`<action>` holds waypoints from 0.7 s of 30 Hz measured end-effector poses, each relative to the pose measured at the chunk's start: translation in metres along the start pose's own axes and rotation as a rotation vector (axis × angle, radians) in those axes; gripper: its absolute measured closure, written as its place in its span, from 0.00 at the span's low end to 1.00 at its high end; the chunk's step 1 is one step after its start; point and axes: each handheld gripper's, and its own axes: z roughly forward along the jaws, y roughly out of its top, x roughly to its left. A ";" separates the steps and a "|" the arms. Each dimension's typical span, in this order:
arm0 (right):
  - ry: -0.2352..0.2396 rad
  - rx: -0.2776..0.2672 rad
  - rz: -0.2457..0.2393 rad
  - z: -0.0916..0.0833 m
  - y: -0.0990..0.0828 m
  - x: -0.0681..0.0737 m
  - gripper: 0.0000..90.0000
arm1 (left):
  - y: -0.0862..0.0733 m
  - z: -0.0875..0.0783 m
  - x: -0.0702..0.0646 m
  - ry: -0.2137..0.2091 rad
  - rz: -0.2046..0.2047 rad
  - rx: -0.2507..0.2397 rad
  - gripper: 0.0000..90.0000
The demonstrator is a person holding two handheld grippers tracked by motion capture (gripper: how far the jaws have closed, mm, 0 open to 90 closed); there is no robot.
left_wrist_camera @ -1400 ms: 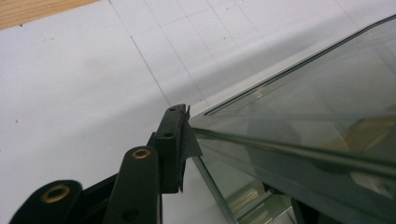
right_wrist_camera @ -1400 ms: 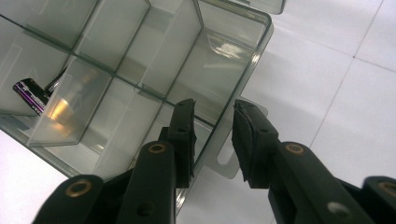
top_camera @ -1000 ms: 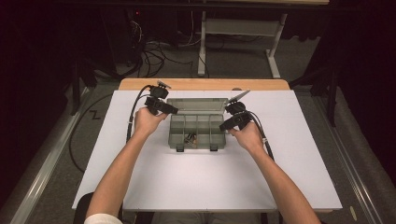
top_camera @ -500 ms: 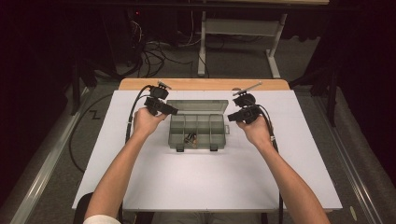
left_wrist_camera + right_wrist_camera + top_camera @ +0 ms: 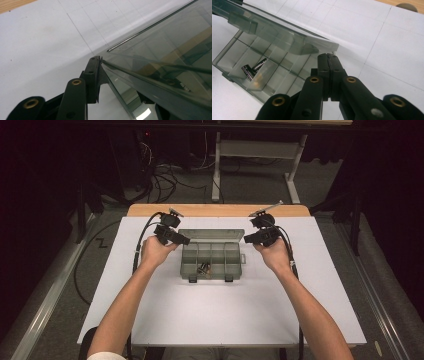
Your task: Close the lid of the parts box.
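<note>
A black jaw rises from the lower left of the frame, its tip at the corner of the smoky clear lid [image 5: 160,50] filling the right; contact looks likely. White table [image 5: 45,45] upper left.

A white table [image 5: 220,315] with a wooden strip along its twelve-o'clock edge carries a grey compartment box [image 5: 212,260] near its centre.

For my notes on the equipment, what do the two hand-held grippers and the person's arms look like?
Both the left gripper and the right gripper are black, with flat jointed link bars fixed by brass-coloured rivets. Each carries a grey three-cornered plate on top and trails a black cable along the forearm. The forearms are bare; a white sleeve edge appears at the left upper arm.
</note>
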 end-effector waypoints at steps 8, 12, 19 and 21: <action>-0.008 -0.012 -0.005 -0.003 0.002 0.001 1.00 | -0.003 -0.001 -0.001 0.003 0.014 0.013 0.65; -0.005 -0.013 -0.012 -0.004 0.002 0.002 1.00 | -0.005 0.000 -0.001 -0.001 0.014 0.016 0.65; -0.001 -0.006 -0.016 -0.004 0.001 0.002 1.00 | -0.011 -0.004 -0.004 -0.013 0.024 0.029 0.65; 0.002 -0.004 -0.014 -0.003 0.000 0.002 1.00 | -0.013 -0.007 -0.003 -0.017 0.021 0.022 0.68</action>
